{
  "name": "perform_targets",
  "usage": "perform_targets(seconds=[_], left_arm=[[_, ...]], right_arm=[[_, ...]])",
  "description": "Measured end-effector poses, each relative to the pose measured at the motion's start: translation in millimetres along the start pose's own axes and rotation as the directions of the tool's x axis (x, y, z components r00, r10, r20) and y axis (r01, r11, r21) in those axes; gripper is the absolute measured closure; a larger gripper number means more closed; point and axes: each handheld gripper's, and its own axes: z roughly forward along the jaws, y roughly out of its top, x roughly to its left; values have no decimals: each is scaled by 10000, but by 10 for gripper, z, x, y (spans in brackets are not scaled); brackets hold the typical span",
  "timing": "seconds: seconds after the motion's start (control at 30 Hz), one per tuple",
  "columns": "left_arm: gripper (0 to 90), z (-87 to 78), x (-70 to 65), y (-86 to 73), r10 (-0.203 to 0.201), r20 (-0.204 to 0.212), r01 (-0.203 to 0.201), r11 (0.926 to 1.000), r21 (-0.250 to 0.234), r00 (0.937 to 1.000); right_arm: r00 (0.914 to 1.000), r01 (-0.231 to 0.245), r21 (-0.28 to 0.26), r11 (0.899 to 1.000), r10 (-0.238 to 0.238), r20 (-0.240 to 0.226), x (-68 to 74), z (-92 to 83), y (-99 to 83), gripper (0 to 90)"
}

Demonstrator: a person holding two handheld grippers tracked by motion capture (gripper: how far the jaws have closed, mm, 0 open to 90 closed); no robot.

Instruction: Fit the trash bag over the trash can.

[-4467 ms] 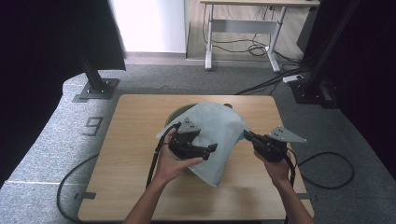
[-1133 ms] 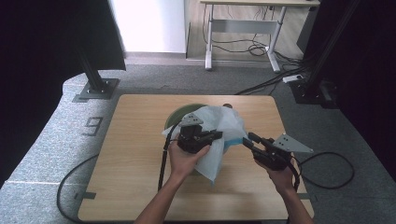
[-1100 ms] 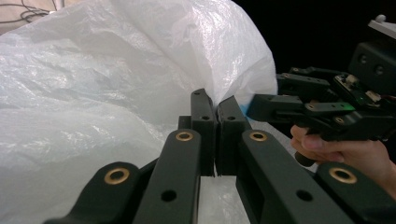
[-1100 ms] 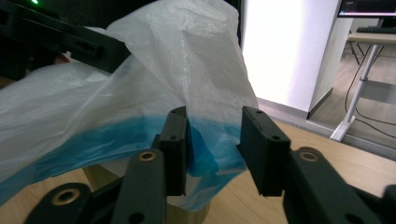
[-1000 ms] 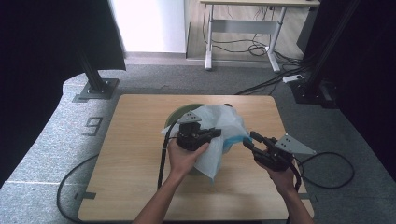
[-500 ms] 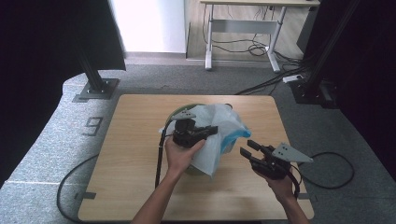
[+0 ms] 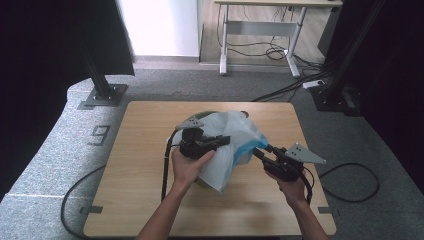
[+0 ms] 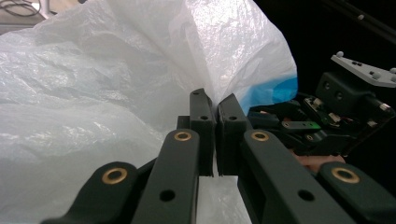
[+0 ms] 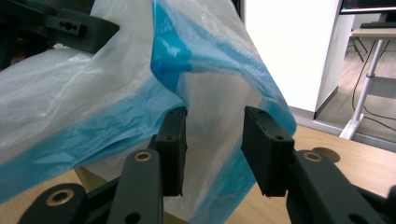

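The white plastic bag (image 7: 227, 145) with its blue band hangs above the middle of the wooden table (image 7: 140, 200), draped over a dark green round thing (image 7: 207, 114) whose rim peeks out behind it; what that thing is I cannot tell. My left gripper (image 8: 215, 135) has its jaws pressed together on a fold of the white film, so that side of the bag is already caught and held up, as the high view also shows (image 7: 222, 141). My right gripper (image 9: 217, 144) stands partly apart, and its jaws have just been closing; the blue-edged hem of the bag lies in the gap between them, but the pads do not yet press on it. In the high view this gripper (image 7: 261, 152) noses into the bag's right-hand edge. So I judge the job half done: one side gripped, the other lined up but not pinched. What is left, I think, is to close my right fingers on the blue hem and then work the bag with both hands, whether spreading its mouth or pulling it about the green thing beneath.
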Motion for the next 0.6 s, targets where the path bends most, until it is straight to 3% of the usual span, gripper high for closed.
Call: perform_targets(seconds=[0.2,0.33,0.6], left_arm=[[868,-4,10,1,-39,76,39,10000,-45,10000],[870,-12,30,4,-109,140,110,9999,-79,9998],[870,14,24,-6,-152,168,151,9999,37,9997]], right_arm=[[9999,91,-281,9996,-95,-132,19,-4,49,630],[9987,485,-271,9985,-490,-158,45,-13,55,675],[9978,382,-534,9978,-410,-528,4,-19,78,763]])
